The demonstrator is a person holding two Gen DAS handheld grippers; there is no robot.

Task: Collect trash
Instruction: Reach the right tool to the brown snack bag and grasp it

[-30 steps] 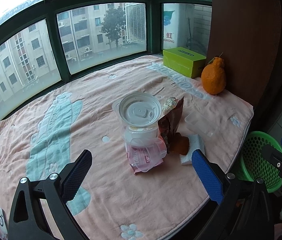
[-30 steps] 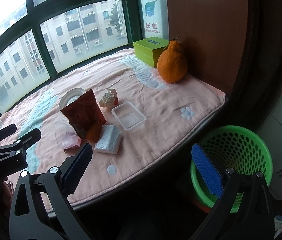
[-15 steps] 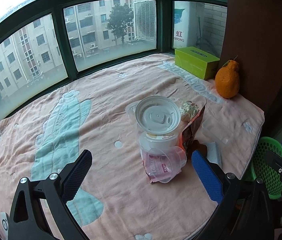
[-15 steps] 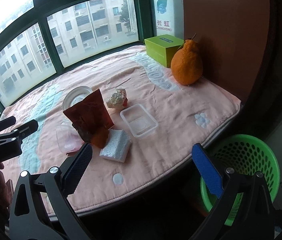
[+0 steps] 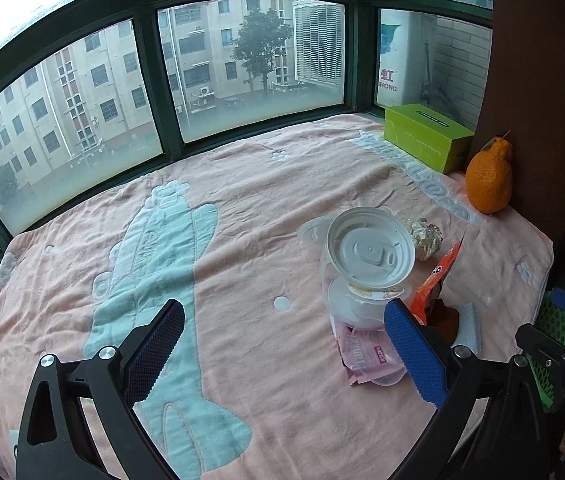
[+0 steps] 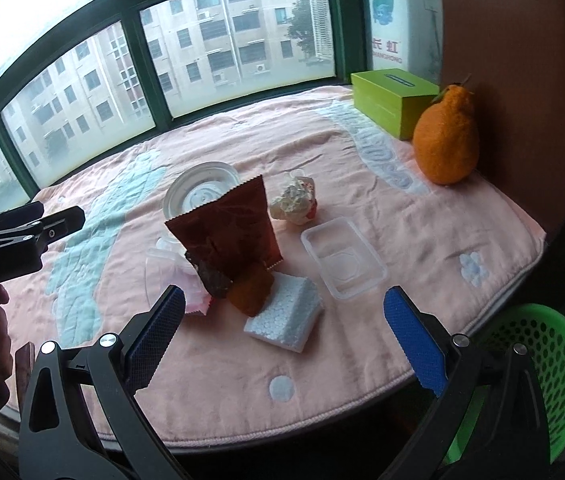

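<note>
Both cameras have shifted leftward since a second ago; trash pile sits further right in left view. Left gripper (image 5: pixel 282 350) and right gripper (image 6: pixel 284 338): fingers wide, holding nothing. Trash clustered on pink blanket (image 6: pixel 422 220): lidded cup (image 5: pixel 370 250), red snack bag (image 6: pixel 228 226), foam block (image 6: pixel 284 316), clear tray (image 6: pixel 342 258). Green basket (image 6: pixel 538 372) beside the blanket edge. Window sign reads "CHANGHONG".

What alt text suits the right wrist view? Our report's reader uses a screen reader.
The open right gripper hovers over trash on a pink blanket: brown snack bag, foam block, clear tray, crumpled wrapper. A green basket sits below right.
</note>
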